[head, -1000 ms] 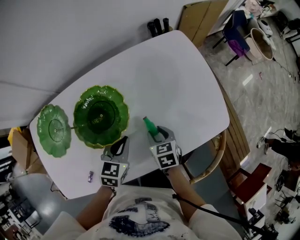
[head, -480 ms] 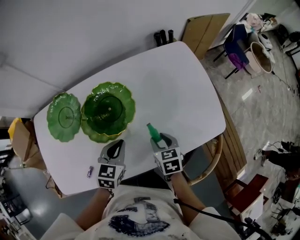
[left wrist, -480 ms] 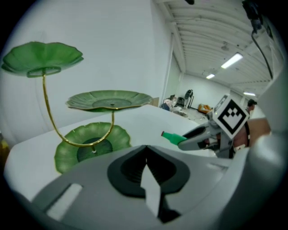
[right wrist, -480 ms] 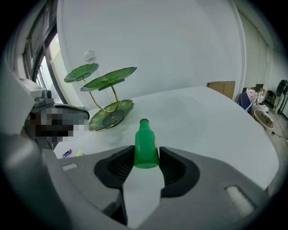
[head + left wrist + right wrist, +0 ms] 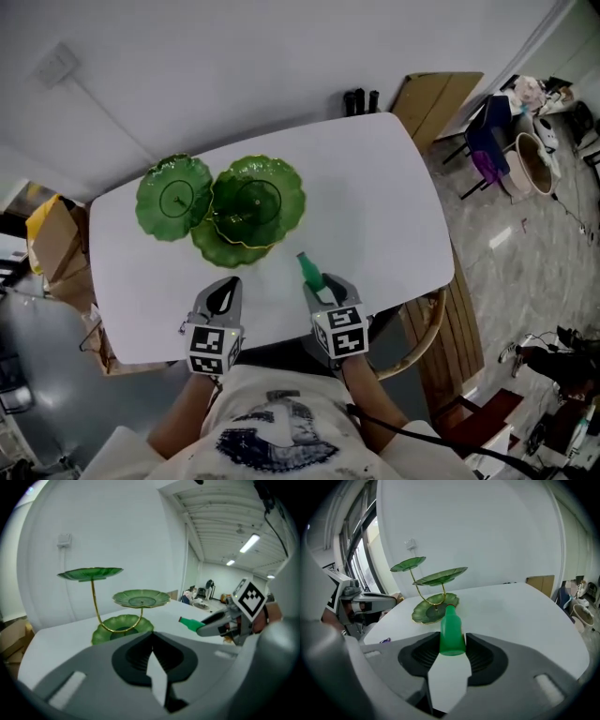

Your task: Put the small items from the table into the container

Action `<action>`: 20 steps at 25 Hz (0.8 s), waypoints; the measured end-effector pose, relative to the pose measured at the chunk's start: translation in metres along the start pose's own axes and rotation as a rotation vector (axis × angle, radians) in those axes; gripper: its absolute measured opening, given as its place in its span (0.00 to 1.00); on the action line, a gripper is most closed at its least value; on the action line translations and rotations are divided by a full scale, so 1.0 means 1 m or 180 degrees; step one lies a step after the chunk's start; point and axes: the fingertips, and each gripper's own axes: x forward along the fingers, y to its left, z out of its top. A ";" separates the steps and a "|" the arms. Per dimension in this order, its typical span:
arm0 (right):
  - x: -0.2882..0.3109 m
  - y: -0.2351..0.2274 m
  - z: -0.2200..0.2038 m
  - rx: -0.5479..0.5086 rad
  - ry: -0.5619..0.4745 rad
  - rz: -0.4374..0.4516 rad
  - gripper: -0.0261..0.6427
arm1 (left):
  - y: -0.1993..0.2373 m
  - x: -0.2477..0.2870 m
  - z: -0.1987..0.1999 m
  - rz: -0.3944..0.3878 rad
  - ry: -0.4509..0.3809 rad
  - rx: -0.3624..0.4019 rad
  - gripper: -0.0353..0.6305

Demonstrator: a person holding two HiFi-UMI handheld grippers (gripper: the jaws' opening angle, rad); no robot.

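Observation:
A three-tier green leaf-shaped stand (image 5: 232, 208) with a gold stem stands at the far left of the white table (image 5: 375, 187). My right gripper (image 5: 317, 283) is shut on a small green bottle (image 5: 308, 269), neck pointing away toward the stand; the bottle (image 5: 451, 631) sits between the pads above the table. The left gripper (image 5: 225, 295) is shut with nothing in it, held beside the right one near the table's front edge. A tiny purple item (image 5: 385, 640) lies on the table near the front left. From the left gripper view the stand (image 5: 123, 626) is ahead and the bottle (image 5: 189, 623) to the right.
A wooden chair (image 5: 427, 330) is tucked at the table's front right. Dark bottles (image 5: 364, 100) and leaning cardboard sheets (image 5: 441, 101) stand beyond the far edge. A cardboard box (image 5: 52, 242) sits on the floor at the left.
Both grippers have risen from the table, the right still gripping the green bottle. The head view has swung, so the stand now sits more central; the purple item has left that view.

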 end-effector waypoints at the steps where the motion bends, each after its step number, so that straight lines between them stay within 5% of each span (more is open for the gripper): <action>1: -0.001 0.005 0.003 -0.0027 -0.0011 0.0030 0.29 | 0.003 -0.005 0.001 0.0038 -0.0023 -0.0006 0.04; 20: -0.017 0.083 0.050 -0.0422 -0.0171 0.0502 0.29 | 0.039 -0.047 0.025 0.0356 -0.0307 -0.0049 0.04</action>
